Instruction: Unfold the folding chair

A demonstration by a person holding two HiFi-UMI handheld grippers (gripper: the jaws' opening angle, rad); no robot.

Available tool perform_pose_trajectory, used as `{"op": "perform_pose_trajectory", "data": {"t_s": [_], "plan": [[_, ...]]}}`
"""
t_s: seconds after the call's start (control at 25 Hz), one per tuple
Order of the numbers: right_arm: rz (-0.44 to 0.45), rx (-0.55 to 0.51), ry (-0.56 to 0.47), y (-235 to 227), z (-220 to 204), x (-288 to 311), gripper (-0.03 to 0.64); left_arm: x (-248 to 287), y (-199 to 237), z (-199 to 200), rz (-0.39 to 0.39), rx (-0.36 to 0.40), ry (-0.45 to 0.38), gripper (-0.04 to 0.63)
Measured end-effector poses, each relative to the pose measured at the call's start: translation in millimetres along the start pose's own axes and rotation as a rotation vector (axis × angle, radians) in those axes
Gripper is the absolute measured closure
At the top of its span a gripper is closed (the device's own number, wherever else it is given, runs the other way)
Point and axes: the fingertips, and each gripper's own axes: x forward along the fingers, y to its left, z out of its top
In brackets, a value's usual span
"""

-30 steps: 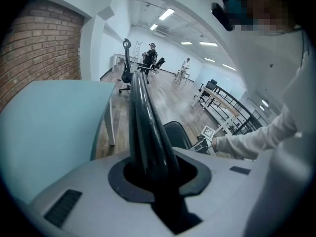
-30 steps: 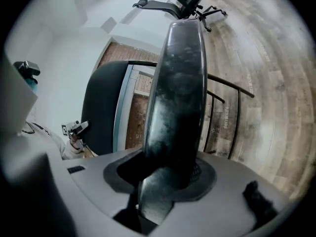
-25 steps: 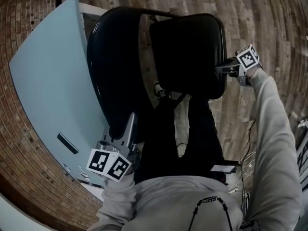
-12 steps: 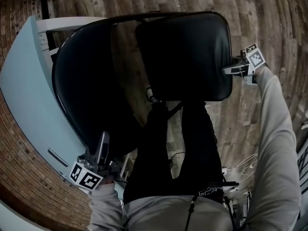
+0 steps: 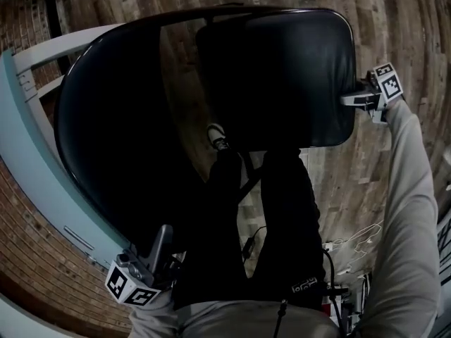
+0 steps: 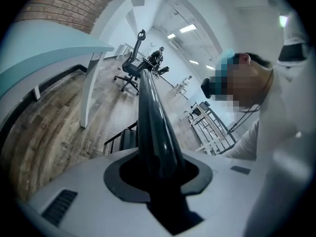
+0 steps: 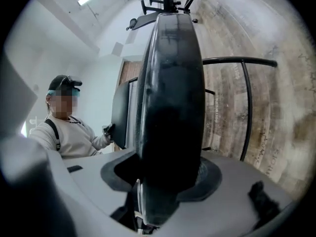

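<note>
The black folding chair fills the head view, its backrest [image 5: 113,139] at the left and its padded seat [image 5: 282,76] at the right, with a gap between them. My left gripper [image 5: 163,234] holds the backrest's lower rim; in the left gripper view that rim [image 6: 150,112] runs straight out between the jaws of the left gripper [image 6: 158,169]. My right gripper [image 5: 350,98] grips the seat's right edge, and the seat's edge [image 7: 170,98] fills the gap of the right gripper [image 7: 165,181]. Both grippers' jaws are opening slightly, pads still on the chair.
A pale blue table [image 5: 28,167] stands close at the left, beside a brick wall. The person's dark trouser legs [image 5: 282,224] are under the chair. Cables [image 5: 352,245] lie on the wooden floor [image 5: 394,20]. The chair's black tube frame [image 7: 247,107] curves at the right.
The backrest and seat have spread apart and loom larger. My left gripper has sunk toward the picture's bottom with the backrest rim; my right gripper has shifted right and down with the seat edge.
</note>
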Motion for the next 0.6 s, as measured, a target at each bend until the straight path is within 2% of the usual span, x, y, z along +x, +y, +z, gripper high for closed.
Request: {"op": "perform_pose_trajectory", "data": {"t_s": [0.12, 0.28, 0.36, 0.4, 0.48, 0.52, 0.6], "plan": [[-0.017, 0.007, -0.024, -8, -3, -7, 0.416, 7, -6, -3, 0.056, 0.037, 0.006, 0.494], [-0.009, -0.005, -0.043, -5, 0, -7, 0.416, 8, -4, -2, 0.047, 0.022, 0.002, 0.494], [-0.035, -0.003, -0.055, -6, -1, -6, 0.409, 8, -5, -3, 0.046, 0.035, 0.012, 0.494], [-0.078, -0.006, -0.063, -9, -1, -8, 0.391, 9, -6, -3, 0.049, 0.052, 0.019, 0.494], [-0.223, -0.035, -0.089, -18, 0, -19, 0.287, 9, -5, 1, 0.075, 0.103, 0.015, 0.479], [-0.298, -0.051, -0.105, -22, 0, -26, 0.263, 7, -3, 5, 0.093, 0.123, -0.002, 0.437], [-0.423, -0.075, -0.128, -21, -8, -39, 0.249, -2, 0, 15, 0.121, 0.154, -0.038, 0.311]]}}
